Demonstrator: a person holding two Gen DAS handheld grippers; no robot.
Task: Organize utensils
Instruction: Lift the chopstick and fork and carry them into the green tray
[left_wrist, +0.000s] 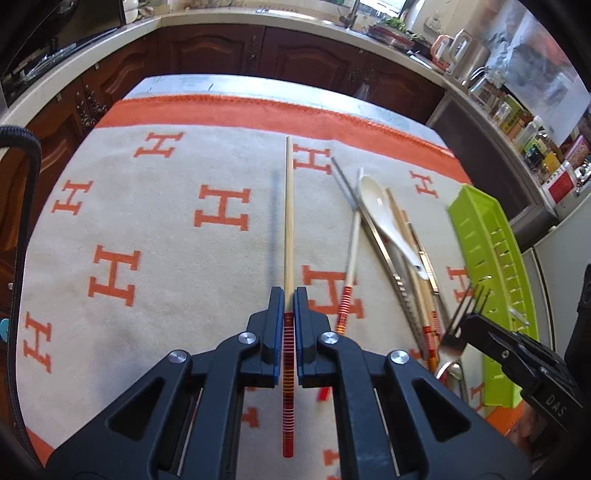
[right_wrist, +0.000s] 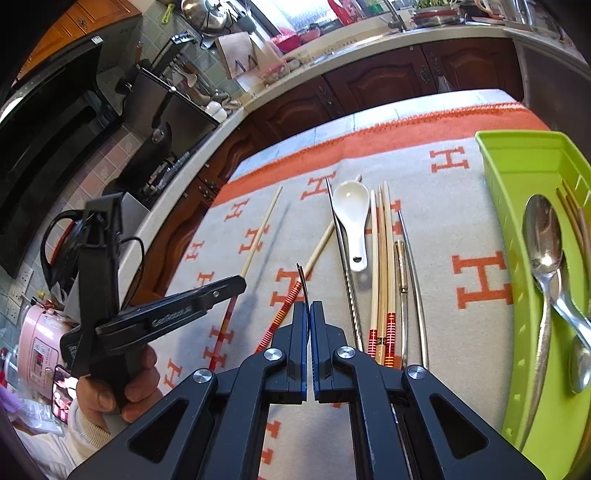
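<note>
My left gripper (left_wrist: 290, 294) is shut on a bamboo chopstick (left_wrist: 289, 206) with a red banded end. It holds the stick off the cloth, and the stick's shadow lies to its left. The right wrist view shows this gripper (right_wrist: 242, 282) and the chopstick (right_wrist: 262, 225) at left. My right gripper (right_wrist: 308, 304) is shut on a metal fork (right_wrist: 303, 278), seen edge-on. In the left wrist view, that gripper (left_wrist: 467, 319) and the fork (left_wrist: 453, 341) are next to the green tray (left_wrist: 491, 258). The tray (right_wrist: 517, 221) holds metal spoons (right_wrist: 543, 236) and brown chopsticks.
On the orange-and-cream cloth (left_wrist: 147, 221) lie a white ceramic spoon (right_wrist: 351, 210), several chopsticks (right_wrist: 382, 258), a loose red-ended chopstick (right_wrist: 317, 247) and long metal tongs (right_wrist: 347, 266). A person's hand (right_wrist: 136, 387) holds the left gripper. Dark cabinets (left_wrist: 258, 51) and a cluttered counter ring the table.
</note>
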